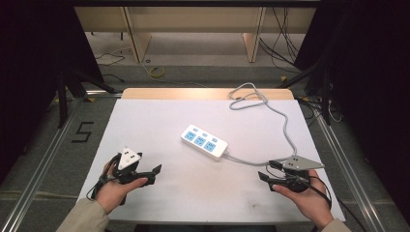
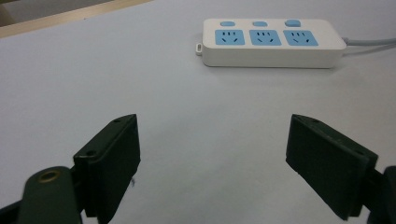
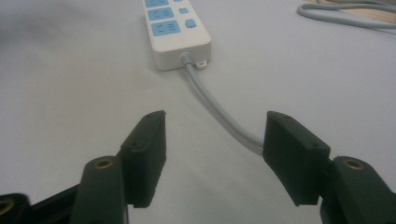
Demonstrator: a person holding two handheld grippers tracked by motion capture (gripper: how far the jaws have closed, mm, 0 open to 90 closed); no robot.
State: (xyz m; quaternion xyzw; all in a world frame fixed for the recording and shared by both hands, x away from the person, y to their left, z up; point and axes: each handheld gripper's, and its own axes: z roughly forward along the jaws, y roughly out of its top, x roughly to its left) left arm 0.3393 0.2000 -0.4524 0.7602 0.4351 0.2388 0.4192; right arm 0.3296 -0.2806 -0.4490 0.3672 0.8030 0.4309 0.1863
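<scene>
A white power strip (image 1: pixel 205 142) with blue sockets lies flat in the middle of the white table (image 1: pixel 145 121). Its grey cable (image 1: pixel 289 137) runs right, then back to a loop at the far edge. My left gripper (image 1: pixel 153 174) hovers at the near left, open and empty, pointing at the power strip (image 2: pixel 271 42) from a distance; its jaws (image 2: pixel 214 123) stand wide apart. My right gripper (image 1: pixel 267 170) is at the near right, open. In the right gripper view the cable (image 3: pixel 210 100) leads from the power strip (image 3: pixel 173 32) into the gap of the right gripper (image 3: pixel 217 119) and passes beside one fingertip (image 3: pixel 289 140), with nothing pressed.
The cable's loop (image 3: pixel 345 14) lies at the table's far wooden edge (image 1: pixel 208 93). A black "5" (image 1: pixel 83 131) marks the floor at left. Metal rails (image 1: pixel 43 159) flank the table, and dark curtains stand on both sides. A yellow cord coil (image 1: pixel 157 72) lies on the floor beyond.
</scene>
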